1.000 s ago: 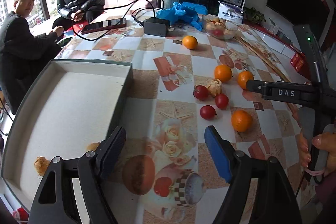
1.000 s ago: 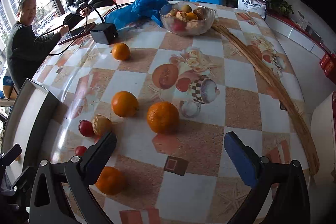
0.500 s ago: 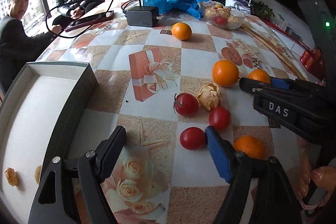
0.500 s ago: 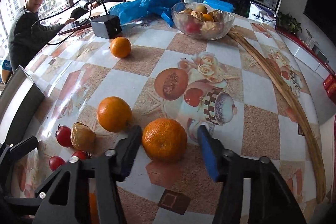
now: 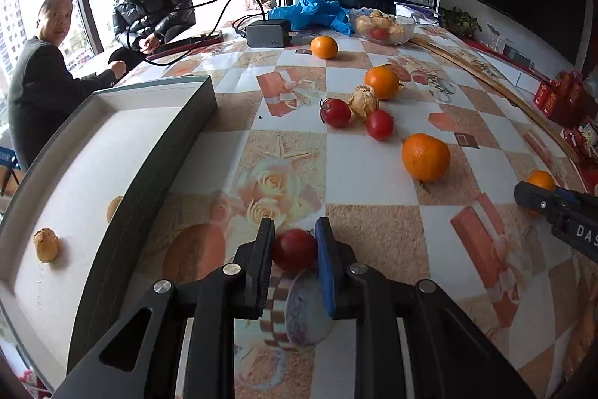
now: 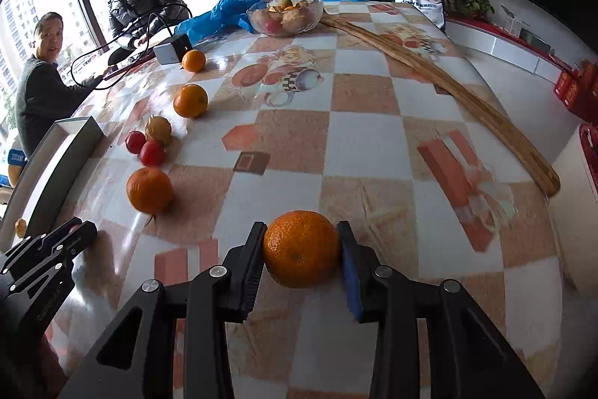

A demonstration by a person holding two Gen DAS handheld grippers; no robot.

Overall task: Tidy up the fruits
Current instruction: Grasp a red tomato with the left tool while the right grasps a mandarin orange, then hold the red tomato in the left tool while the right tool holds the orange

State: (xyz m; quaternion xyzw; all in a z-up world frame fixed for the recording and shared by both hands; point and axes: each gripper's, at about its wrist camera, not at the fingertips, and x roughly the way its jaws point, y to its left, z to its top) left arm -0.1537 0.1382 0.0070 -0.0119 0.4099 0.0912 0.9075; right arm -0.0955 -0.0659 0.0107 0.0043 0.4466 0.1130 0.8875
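Note:
My left gripper [image 5: 295, 242] is shut on a red tomato [image 5: 295, 249] just above the patterned tablecloth, beside the grey tray [image 5: 149, 152]. A small tan fruit [image 5: 45, 243] lies on the tray's white floor. My right gripper [image 6: 302, 249] is shut on an orange [image 6: 302, 247]; both pads press its sides. Loose on the table are three oranges [image 5: 426, 156] [image 5: 382, 82] [image 5: 324, 46], two tomatoes [image 5: 335, 111] [image 5: 379, 124] and a papery husked fruit [image 5: 363, 101]. The left gripper's tip [image 6: 56, 245] shows at the left edge of the right wrist view.
A glass bowl [image 6: 286, 15] of fruit stands at the far end, by a blue plastic bag [image 6: 216, 15]. A charger block [image 5: 268, 33] with cables lies near it. A long wooden strip [image 6: 448, 88] runs along the right side. Two people [image 5: 48, 77] sit at the far left.
The left jaws closed on a tomato and drew back from the fruit cluster toward the tray. The right jaws tightened on the orange and pulled it back, away from the other fruit.

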